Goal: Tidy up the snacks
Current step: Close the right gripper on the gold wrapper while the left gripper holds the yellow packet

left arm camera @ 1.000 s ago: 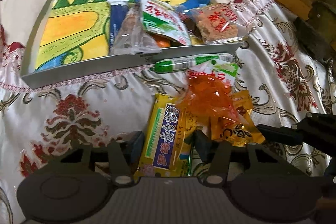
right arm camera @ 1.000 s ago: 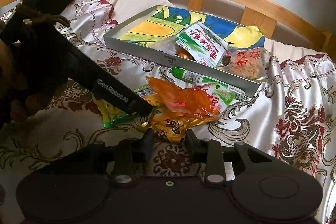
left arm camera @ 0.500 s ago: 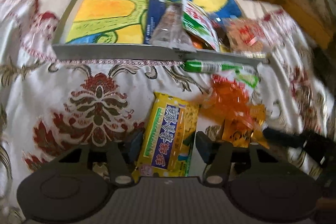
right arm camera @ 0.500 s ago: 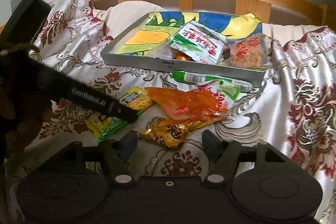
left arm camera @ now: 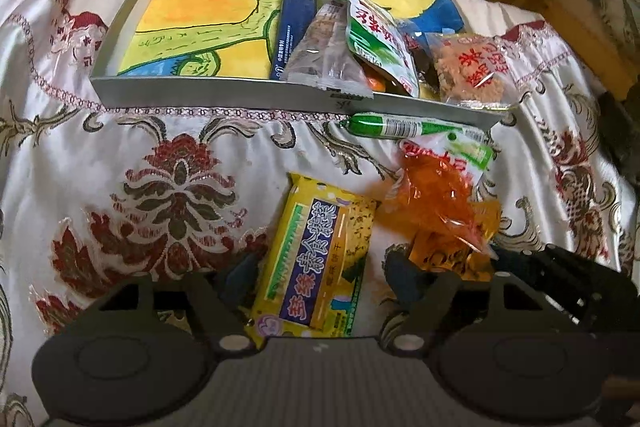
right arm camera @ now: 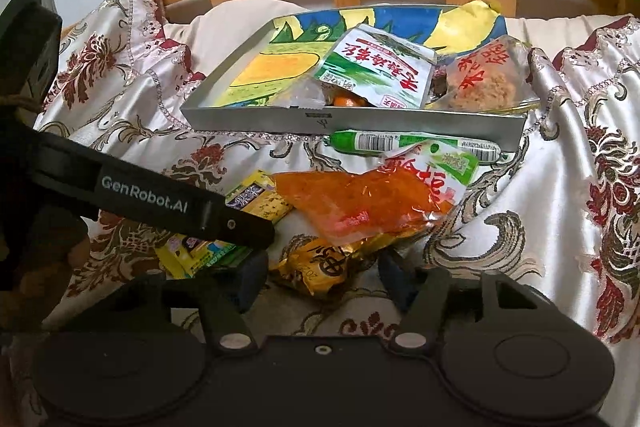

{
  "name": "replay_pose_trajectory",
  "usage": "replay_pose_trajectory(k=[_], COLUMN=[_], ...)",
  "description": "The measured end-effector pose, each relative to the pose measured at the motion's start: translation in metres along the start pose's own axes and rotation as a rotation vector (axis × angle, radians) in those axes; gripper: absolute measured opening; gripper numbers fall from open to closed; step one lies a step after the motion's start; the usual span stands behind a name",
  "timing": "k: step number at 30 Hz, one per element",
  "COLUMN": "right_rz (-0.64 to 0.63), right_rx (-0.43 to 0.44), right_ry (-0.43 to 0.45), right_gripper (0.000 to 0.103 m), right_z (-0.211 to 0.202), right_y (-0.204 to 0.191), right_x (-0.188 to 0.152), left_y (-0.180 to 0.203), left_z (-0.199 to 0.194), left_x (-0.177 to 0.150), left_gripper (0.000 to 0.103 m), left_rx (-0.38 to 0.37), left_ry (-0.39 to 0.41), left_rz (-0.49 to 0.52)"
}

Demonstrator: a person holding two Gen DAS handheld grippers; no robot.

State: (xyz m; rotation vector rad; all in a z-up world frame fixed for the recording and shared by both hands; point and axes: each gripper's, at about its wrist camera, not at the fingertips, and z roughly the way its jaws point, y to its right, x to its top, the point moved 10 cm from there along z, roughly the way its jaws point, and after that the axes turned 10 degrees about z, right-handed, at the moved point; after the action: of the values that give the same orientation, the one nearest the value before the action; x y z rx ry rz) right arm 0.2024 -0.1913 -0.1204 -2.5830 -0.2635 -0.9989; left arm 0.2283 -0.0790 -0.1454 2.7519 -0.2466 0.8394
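Yellow packet (left arm camera: 316,263), orange pouch (left arm camera: 436,199), gold packet (right arm camera: 316,263), green sausage (left arm camera: 400,126) lie flat on bed, just outside tray (left arm camera: 224,91) holding more snacks.

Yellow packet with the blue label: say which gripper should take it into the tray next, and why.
Left. The left gripper is open with the yellow packet lying between its fingers. The right gripper is open too, but straddles the gold packet beside it. The tray lies straight ahead.

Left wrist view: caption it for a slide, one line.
Open left claw straddles a yellow packet on the bedspread, short of the snack-filled tray; orange bag and green sausage lie alongside.
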Motion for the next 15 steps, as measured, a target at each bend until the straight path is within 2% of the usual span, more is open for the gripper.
replay_pose_trajectory(k=[4,7,10,15], right_rz=[-0.020,-0.028,-0.035,-0.076], right_rx=[-0.015,-0.023,-0.037,-0.058], right_ry=[-0.004,-0.001,0.002,0.013], right_gripper=[0.054,0.052,0.041,0.040], right_z=[-0.001,-0.004,-0.008,-0.013], right_y=[-0.002,-0.003,-0.002,-0.005], right_x=[-0.001,-0.002,-0.002,-0.004], left_y=[-0.002,-0.004,-0.004,-0.002], left_z=[-0.001,-0.003,-0.004,-0.011], left_x=[-0.002,-0.003,-0.005,-0.012], left_gripper=[0.063,0.061,0.058,0.055], left_rx=[0.018,0.019,0.031,0.035], left_ry=[-0.005,-0.002,0.006,0.025], left_rz=[0.019,0.014,0.008,-0.062])
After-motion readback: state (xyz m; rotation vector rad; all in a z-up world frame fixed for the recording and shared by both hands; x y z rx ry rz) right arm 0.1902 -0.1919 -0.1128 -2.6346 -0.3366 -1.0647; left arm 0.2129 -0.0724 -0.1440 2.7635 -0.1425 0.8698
